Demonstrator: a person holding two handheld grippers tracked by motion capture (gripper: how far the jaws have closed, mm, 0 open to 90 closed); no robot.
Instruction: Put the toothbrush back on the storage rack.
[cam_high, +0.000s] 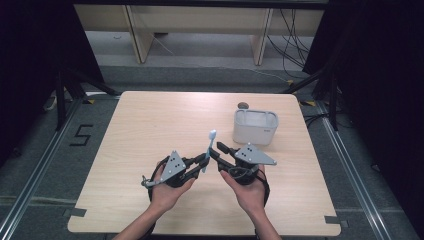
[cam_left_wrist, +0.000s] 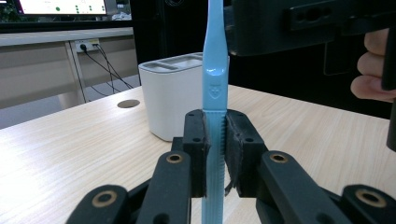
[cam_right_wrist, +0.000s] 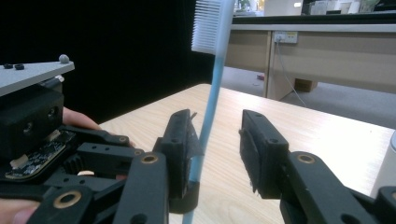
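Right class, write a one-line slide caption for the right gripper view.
Right gripper open around an upright blue toothbrush, bristles up, above the wooden table.

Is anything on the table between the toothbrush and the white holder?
Nothing visible. The toothbrush stands upright, clamped in the left gripper, and the bare table runs from it to the white holder. Only the right gripper is close, its fingers open around the handle.
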